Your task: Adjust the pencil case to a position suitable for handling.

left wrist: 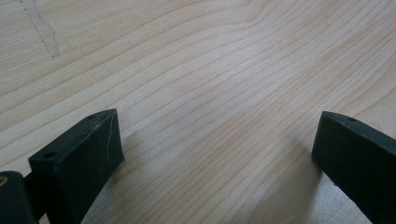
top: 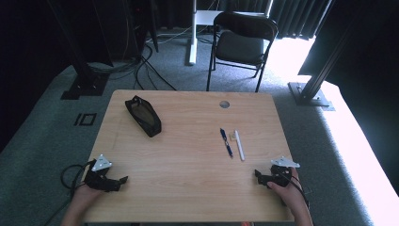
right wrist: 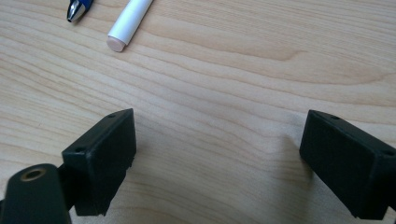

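On the wooden table [top: 188, 155] lie a black pencil case [top: 143, 116] at the back left, a blue pen [top: 226, 141], a white marker [top: 240, 145] and a small pale eraser [top: 233, 137] between them. My left gripper [top: 123, 181] rests at the near left edge, open, with bare wood between its jaws [left wrist: 217, 154]. At the near right edge my right gripper [top: 258, 175] stands open too, nothing between the jaws [right wrist: 219, 154]. In the right gripper view the pen tip [right wrist: 78, 9] and the marker end [right wrist: 128, 23] lie ahead at the top left.
A round grommet hole [top: 224, 104] sits near the table's far edge. Behind the table stands a black folding chair [top: 242, 42] on grey carpet. Cables and stand feet [top: 87, 87] lie at the back left, a metal post base [top: 310, 94] at the right.
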The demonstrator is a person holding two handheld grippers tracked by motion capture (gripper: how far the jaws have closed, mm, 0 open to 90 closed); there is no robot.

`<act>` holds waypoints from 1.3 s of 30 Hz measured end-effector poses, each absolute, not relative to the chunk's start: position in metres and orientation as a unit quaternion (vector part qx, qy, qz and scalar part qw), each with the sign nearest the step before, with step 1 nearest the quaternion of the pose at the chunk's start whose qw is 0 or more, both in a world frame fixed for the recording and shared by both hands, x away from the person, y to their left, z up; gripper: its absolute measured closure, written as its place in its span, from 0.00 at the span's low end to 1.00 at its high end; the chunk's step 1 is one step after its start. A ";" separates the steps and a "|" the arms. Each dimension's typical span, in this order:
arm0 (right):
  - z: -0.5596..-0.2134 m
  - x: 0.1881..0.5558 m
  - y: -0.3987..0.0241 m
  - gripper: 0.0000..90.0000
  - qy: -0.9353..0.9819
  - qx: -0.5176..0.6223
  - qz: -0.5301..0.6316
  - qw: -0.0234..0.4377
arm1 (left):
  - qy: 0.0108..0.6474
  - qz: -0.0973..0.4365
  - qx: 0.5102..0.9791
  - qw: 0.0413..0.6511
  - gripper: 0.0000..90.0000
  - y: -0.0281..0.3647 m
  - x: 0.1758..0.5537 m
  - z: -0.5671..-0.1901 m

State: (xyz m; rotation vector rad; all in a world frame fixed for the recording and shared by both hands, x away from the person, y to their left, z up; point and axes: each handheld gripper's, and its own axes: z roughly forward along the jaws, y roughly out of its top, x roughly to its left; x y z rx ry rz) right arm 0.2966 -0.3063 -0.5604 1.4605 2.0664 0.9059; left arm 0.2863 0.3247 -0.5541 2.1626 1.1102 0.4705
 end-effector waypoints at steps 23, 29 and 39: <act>-0.550 0.308 -0.286 0.12 0.741 0.530 0.344 0.227 | 0.424 0.180 0.825 0.327 0.02 0.325 0.286 -0.554; -0.537 0.319 -0.271 0.12 0.740 0.521 0.362 0.225 | 0.424 0.180 0.825 0.327 0.02 0.325 0.286 -0.554; -0.525 0.340 -0.245 0.12 0.750 0.494 0.378 0.226 | 0.424 0.180 0.825 0.327 0.02 0.324 0.286 -0.554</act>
